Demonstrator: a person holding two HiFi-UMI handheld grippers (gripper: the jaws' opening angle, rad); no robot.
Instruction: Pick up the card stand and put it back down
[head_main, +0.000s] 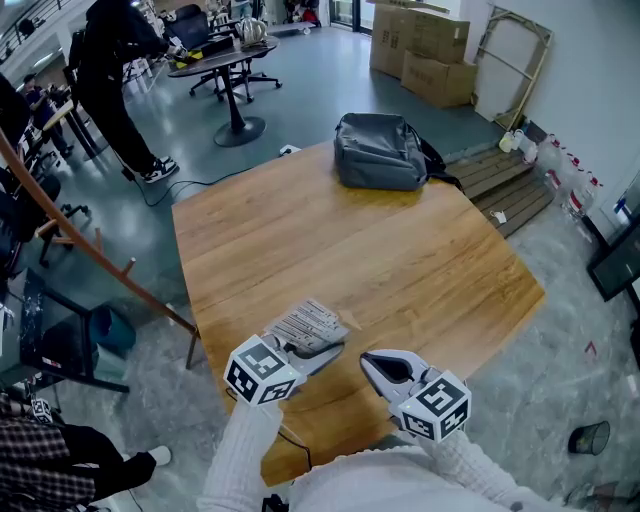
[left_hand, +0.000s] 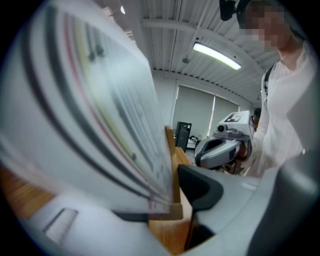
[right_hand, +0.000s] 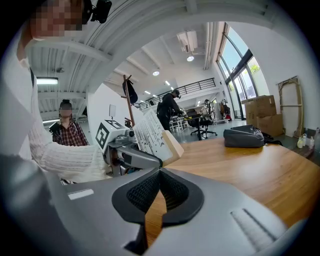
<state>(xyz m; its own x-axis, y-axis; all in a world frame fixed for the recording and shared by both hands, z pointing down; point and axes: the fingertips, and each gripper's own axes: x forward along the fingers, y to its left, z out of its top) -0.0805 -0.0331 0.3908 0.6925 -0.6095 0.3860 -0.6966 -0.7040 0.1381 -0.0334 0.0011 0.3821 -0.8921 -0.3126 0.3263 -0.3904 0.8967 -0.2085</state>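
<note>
**A:** Left claw?
**B:** Left gripper (left_hand: 170, 202) is clamped on the card stand (right_hand: 159, 136). A dark pad presses the wooden base (left_hand: 172, 220) from one side, the pale jaw from the other. Jaws stand fairly wide and the block fills the gap.
**A:** Orientation?
**B:** Tilted hard, not upright. In the right gripper view the base is the low right end, and the card (head_main: 308, 324) runs long-axis up and to the left from it. In the head view the printed face points up at the camera, lying nearly flat.
**A:** Relative to the claw?
**B:** Base sits right at the fingertips and the card sticks out past them. It's over the near edge of the wooden table (head_main: 400, 250). Can't tell if the base clears the top.
**A:** Right claw?
**B:** Right gripper (right_hand: 159, 172) is just beside it, not touching. Jaws together, nothing in them.
**A:** Further out?
**B:** Grey backpack (head_main: 382, 152) at the table's far edge. Cardboard boxes (head_main: 425, 50) beyond it. Person in black (head_main: 110, 70) by a round table (head_main: 222, 62).
</note>
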